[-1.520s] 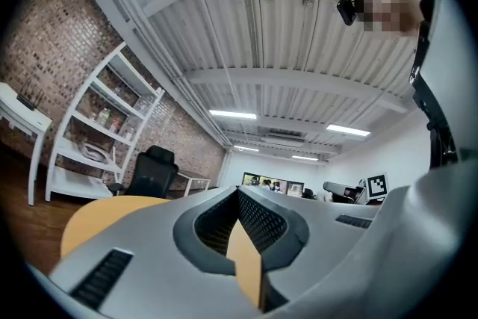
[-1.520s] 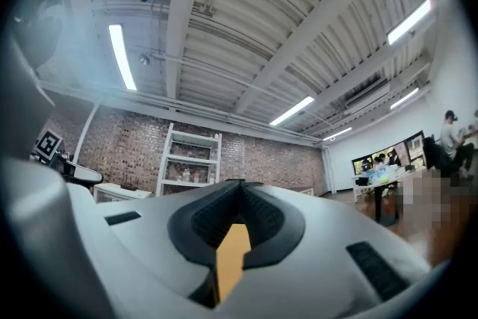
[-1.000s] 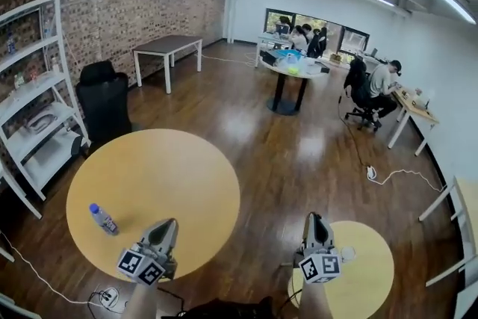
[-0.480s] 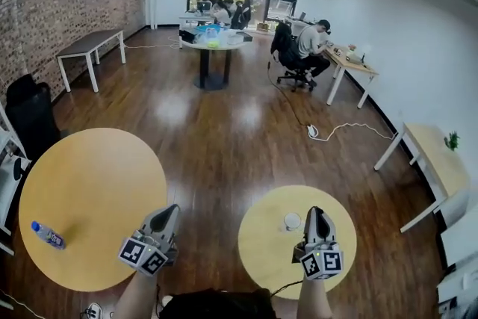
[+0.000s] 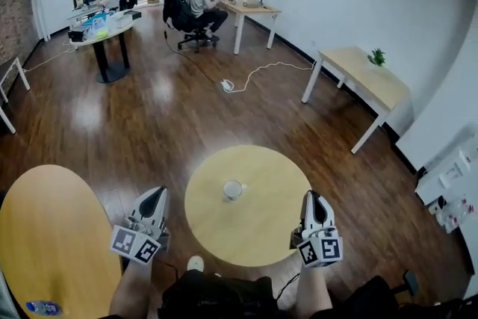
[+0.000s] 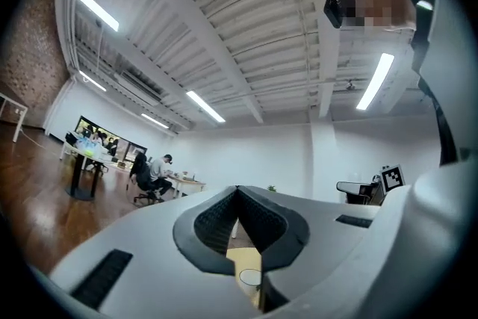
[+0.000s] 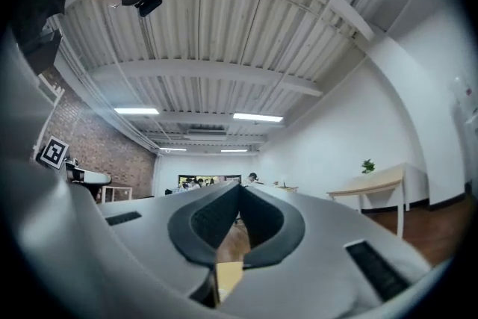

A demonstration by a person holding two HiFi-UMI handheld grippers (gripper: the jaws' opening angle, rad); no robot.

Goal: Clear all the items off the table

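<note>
A small round yellow table (image 5: 261, 228) stands just ahead of me, with a white cup-like item (image 5: 233, 190) near its far middle. My left gripper (image 5: 157, 194) hovers at the table's left edge, shut and empty. At the right edge my right gripper (image 5: 314, 197) is likewise shut with nothing in it. In the left gripper view the jaws (image 6: 237, 192) meet at the tip, and the cup (image 6: 250, 278) shows below them. The right gripper view has its closed jaws (image 7: 240, 187) over a strip of table (image 7: 228, 276). A bottle (image 5: 41, 307) lies on the large round table (image 5: 45, 235) at the lower left.
A rectangular wooden table (image 5: 366, 78) with a small plant (image 5: 377, 56) stands by the right wall. A white cable (image 5: 250, 76) trails across the wood floor. White shelving (image 5: 448, 187) is at the far right. People sit at desks (image 5: 246, 10) at the back.
The view has swung to the right: the large table with the bottle slid to the lower left, and the small round table now sits centred between both grippers. Both stay shut.
</note>
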